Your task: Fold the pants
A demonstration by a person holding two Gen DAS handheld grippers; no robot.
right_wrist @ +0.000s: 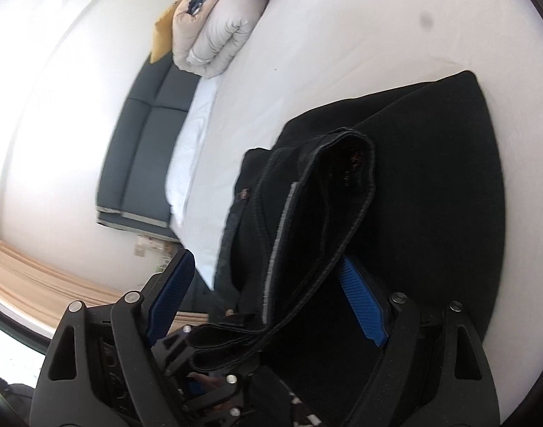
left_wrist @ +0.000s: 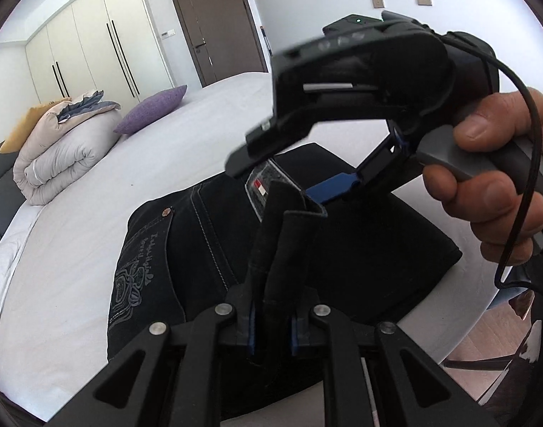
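Observation:
Black jeans (left_wrist: 207,256) lie folded on the white bed (left_wrist: 75,231), an embroidered back pocket on the left. My left gripper (left_wrist: 273,320) is shut on a raised fold of the jeans' hem (left_wrist: 285,235). My right gripper (left_wrist: 328,192) comes in from the upper right, held by a hand (left_wrist: 492,185); one blue pad touches the same raised fold. In the right wrist view the right gripper (right_wrist: 267,302) is open, its blue pads (right_wrist: 364,306) wide apart, with the raised hem (right_wrist: 321,213) standing between them. The left gripper (right_wrist: 214,366) shows below it, gripping the fold's end.
A rolled duvet (left_wrist: 57,156), a purple pillow (left_wrist: 153,106) and a yellow cushion lie at the bed's far end by the dark headboard (right_wrist: 143,163). Wardrobes and a brown door stand behind. The bed edge and wooden floor (left_wrist: 478,341) are at the right.

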